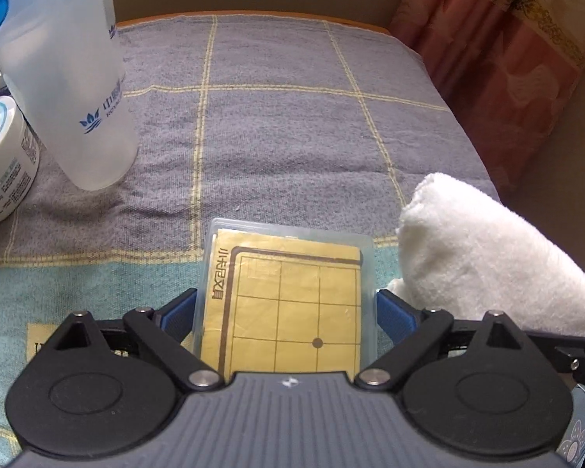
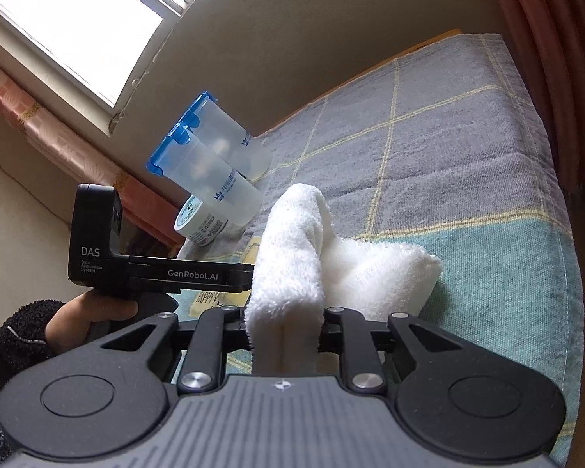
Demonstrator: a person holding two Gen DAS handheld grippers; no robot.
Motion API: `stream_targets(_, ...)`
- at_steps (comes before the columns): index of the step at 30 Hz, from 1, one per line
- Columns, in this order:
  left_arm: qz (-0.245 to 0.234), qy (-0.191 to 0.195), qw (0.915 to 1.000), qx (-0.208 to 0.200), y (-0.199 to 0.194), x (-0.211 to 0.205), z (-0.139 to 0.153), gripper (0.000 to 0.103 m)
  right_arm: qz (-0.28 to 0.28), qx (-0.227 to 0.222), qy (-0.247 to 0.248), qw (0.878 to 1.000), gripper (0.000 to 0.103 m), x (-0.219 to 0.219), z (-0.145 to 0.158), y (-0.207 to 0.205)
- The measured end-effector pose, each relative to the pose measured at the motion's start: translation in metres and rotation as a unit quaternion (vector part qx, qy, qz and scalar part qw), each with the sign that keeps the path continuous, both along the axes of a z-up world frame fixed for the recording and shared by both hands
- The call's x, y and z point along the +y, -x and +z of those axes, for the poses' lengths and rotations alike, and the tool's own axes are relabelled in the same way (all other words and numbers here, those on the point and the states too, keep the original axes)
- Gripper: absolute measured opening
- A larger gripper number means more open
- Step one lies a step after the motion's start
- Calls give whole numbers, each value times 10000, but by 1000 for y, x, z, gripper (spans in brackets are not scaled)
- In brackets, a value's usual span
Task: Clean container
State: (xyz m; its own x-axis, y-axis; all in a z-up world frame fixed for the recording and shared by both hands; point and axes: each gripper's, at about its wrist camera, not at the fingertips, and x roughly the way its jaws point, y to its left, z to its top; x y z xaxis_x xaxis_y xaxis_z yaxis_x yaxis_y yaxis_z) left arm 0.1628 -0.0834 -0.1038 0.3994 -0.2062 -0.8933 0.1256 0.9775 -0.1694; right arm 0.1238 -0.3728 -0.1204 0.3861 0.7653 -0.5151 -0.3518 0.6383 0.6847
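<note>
Bench (image 1: 277, 148) covered by a grey cloth with yellow grid lines, teal band along the near side. On the cloth at far left: a tall frosted tub (image 1: 66, 89) with blue clip lid, upright, and a squat white jar (image 1: 4, 163) just beside it. A second frosted tub (image 2: 234, 144) stands behind.

Both wrist views close, forward over bed; share towel (image 1: 483, 249).

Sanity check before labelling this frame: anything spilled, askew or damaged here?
Nothing stands out. The left claw grips a clear flat case with a yellow grid card inside. The right claw holds a folded white towel. The tall blue-lidded containers and the small white jar stand upright on the checked cloth; no spill shows.
</note>
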Motion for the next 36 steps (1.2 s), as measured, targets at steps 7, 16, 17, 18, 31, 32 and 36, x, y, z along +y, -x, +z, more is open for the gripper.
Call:
stream_targets(7,311,242,9991,-180,1,6,8,95,-170,32,44,9998,25,0,2,3)
stream_targets(16,47,-234,9971,-724,18,25,14,96,-459,428,-43,9980,25,19,-7,-27)
stream_targets(17,68,-227,9972,-705,18,28,11,97,-470,445,10,9979,25,24,-9,-32)
stream_targets(18,71,-136,9972,-728,19,31,10,97,-501,493,34,9975,25,28,-10,-36)
stream_targets(31,37,253,9966,-786,24,50,3,102,-513,875,240,9946,25,56,-24,-27)
stream_targets(32,32,275,9965,-783,24,51,2,102,-481,891,259,9945,25,57,-23,-22)
stream_targets(36,30,330,9965,-772,23,53,1,102,-342,946,317,9944,26,61,-20,-5)
